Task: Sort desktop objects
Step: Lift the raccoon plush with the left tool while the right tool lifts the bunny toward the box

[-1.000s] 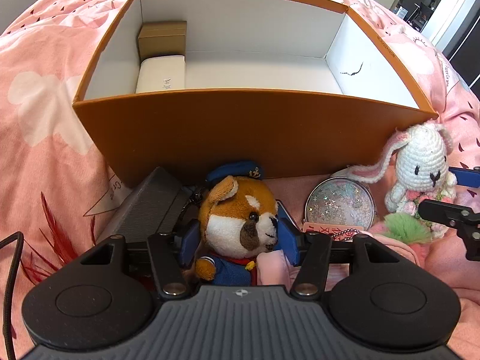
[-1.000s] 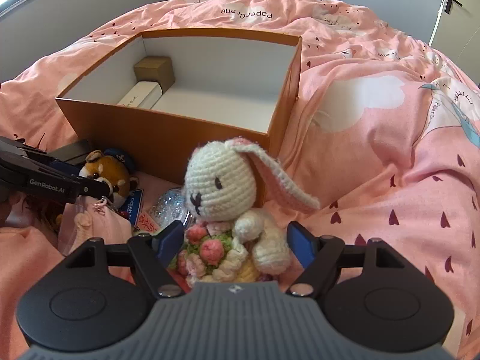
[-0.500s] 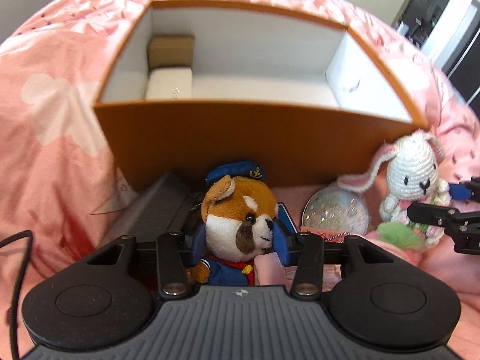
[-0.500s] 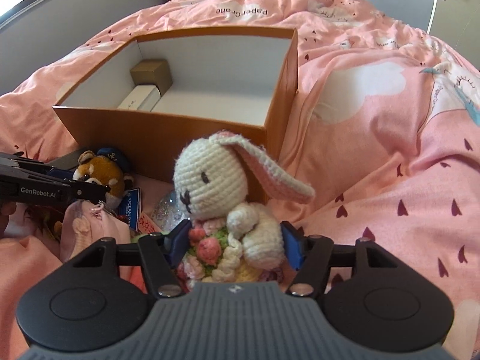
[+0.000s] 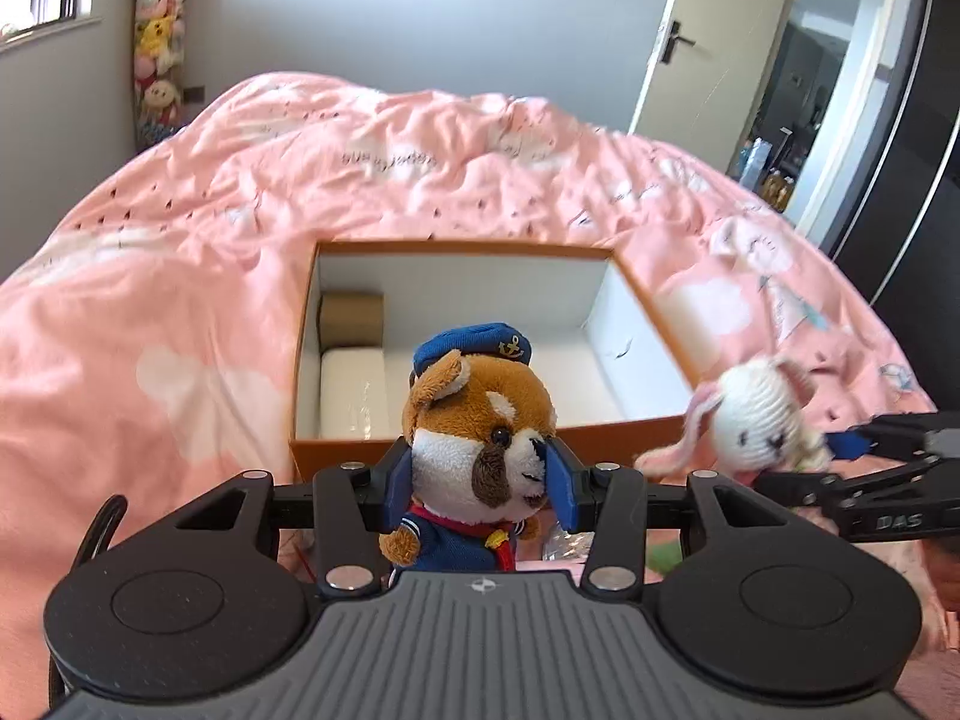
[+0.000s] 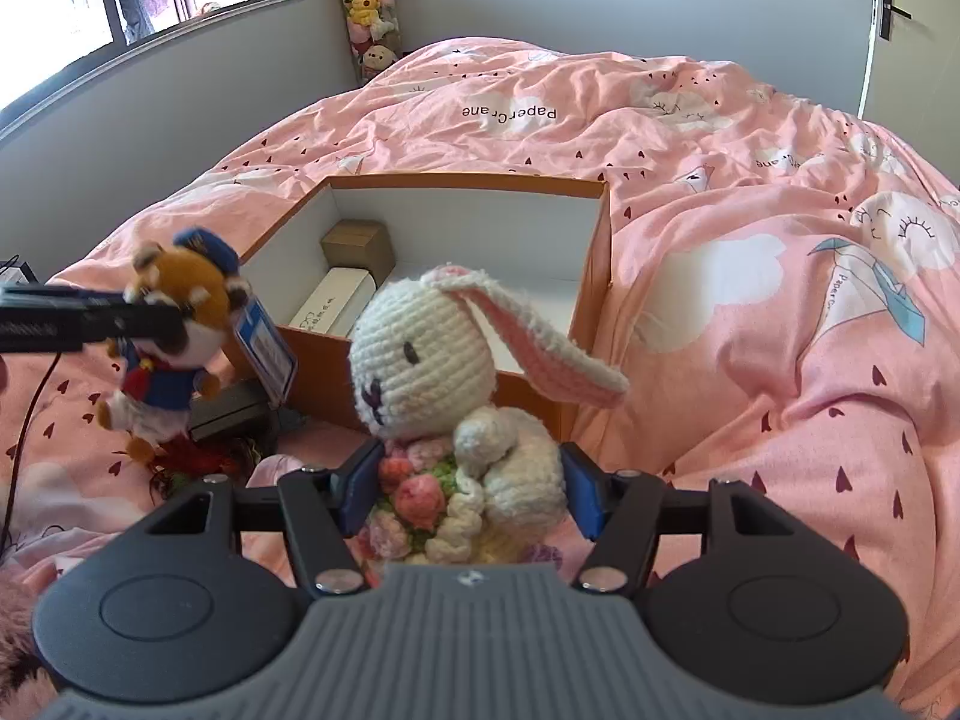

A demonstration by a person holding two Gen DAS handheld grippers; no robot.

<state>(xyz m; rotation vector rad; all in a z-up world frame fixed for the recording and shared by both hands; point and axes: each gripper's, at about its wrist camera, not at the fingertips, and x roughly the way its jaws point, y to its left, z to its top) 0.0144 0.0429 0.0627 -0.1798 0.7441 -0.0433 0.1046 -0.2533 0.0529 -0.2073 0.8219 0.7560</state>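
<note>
My left gripper (image 5: 480,483) is shut on a brown plush dog in a blue sailor cap (image 5: 474,420), lifted clear of the bed in front of the orange box (image 5: 456,453). A blue tag (image 6: 264,348) dangles from the dog (image 6: 174,324) in the right wrist view. My right gripper (image 6: 468,483) is shut on the body of a white crocheted bunny (image 6: 432,354) that holds a knitted bouquet. This bunny (image 5: 759,420) also hangs in the air at the right of the left wrist view. The box has white inner walls and is open at the top.
Inside the box (image 6: 594,276) a brown carton (image 6: 358,246) and a long white case (image 6: 333,300) lie at its left end. A dark flat case (image 6: 231,408) and red feathery bits (image 6: 192,459) lie on the pink duvet (image 6: 750,312) before the box. A door (image 5: 708,30) stands behind.
Both grippers closed on their toys and rose off the bed. The dog and the bunny now hang above the duvet, and both views look over the box from higher up.
</note>
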